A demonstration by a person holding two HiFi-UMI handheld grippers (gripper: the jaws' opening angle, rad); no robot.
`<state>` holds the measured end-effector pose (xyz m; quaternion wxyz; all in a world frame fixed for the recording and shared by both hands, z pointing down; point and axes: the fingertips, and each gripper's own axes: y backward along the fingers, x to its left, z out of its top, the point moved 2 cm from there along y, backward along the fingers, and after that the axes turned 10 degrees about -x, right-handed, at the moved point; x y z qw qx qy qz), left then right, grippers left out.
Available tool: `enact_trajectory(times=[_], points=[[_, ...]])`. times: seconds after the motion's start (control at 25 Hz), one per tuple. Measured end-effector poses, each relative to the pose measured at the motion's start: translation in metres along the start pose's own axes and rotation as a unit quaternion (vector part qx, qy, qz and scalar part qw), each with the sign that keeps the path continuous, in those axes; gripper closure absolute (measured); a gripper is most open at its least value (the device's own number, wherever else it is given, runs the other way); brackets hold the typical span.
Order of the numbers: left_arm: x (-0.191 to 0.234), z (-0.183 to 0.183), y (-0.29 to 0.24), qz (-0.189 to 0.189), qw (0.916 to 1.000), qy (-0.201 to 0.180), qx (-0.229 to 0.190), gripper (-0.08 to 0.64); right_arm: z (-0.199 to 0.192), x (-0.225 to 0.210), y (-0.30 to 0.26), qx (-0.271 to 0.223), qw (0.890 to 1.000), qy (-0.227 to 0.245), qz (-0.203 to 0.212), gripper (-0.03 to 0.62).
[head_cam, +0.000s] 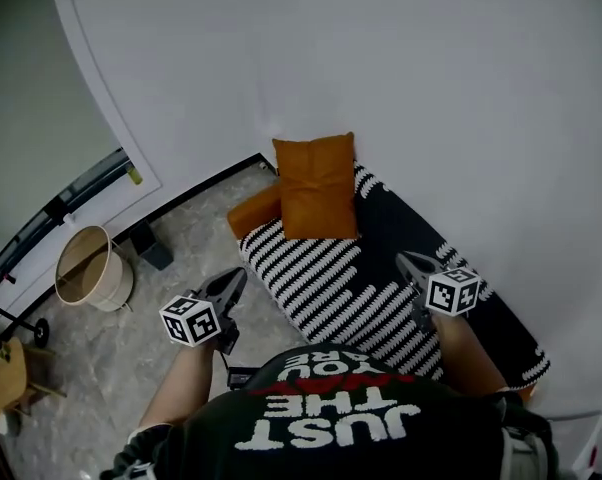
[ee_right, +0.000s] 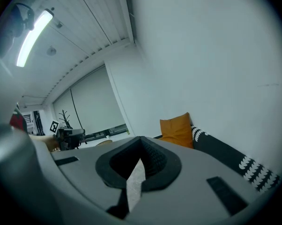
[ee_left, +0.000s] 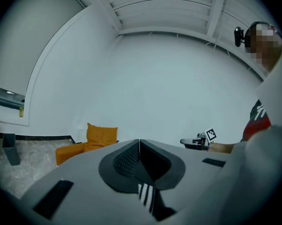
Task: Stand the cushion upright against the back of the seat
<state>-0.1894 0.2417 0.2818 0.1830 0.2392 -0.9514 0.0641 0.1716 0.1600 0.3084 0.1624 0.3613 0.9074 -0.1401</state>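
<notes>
Cushion (head_cam: 318, 188), orange in colour, stands upright at the far end of the seat (head_cam: 321, 283). Its lower edge is on the black-and-white striped cover and its top is close to the white wall (head_cam: 431, 88).

Starting from the left, I see a round pale basket (head_cam: 91, 266) on the speckled floor (head_cam: 181, 238), well apart from the seat. Next is my left gripper (head_cam: 239, 276), in the air over the floor, just beside the left edge of the seat. Its jaws are pressed together and nothing is between them. Just left of the cushion lies an orange bolster (head_cam: 254, 211), at the end of the seat.

On the right, my right gripper (head_cam: 403, 260) hangs over the seat, near the dark back part (head_cam: 411, 223) that runs along the wall. Its jaws also meet at the tips and hold nothing. Both grippers are apart from the cushion.
</notes>
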Motion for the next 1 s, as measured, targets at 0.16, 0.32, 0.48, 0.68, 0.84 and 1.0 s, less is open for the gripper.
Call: enact_trajectory(times=[0.16, 0.32, 0.48, 0.68, 0.84, 1.0], points=[[0.022, 0.009, 0.018, 0.005, 1.0, 0.003, -0.004, 0.545, -0.009, 0.027, -0.02, 0.004, 1.0, 0.011, 0.006, 0.568], [0.026, 0.009, 0.019, 0.0, 0.9999, 0.013, -0.012, 0.546, -0.012, 0.039, -0.024, 0.013, 1.0, 0.027, 0.01, 0.568], [0.025, 0.008, 0.017, -0.013, 0.9998, 0.012, -0.009, 0.545, -0.009, 0.038, -0.018, 0.016, 0.999, 0.039, -0.002, 0.568], [0.026, 0.007, 0.015, -0.016, 0.9997, 0.016, -0.01, 0.546, -0.006, 0.036, -0.013, 0.017, 0.999, 0.047, -0.009, 0.568], [0.026, 0.005, 0.009, -0.018, 0.9995, 0.022, -0.015, 0.546, -0.009, 0.033, -0.012, 0.021, 0.999, 0.046, -0.011, 0.568], [0.025, 0.002, 0.009, -0.019, 0.9994, 0.027, -0.012, 0.546, -0.016, 0.033, -0.009, 0.025, 0.999, 0.041, -0.013, 0.568]])
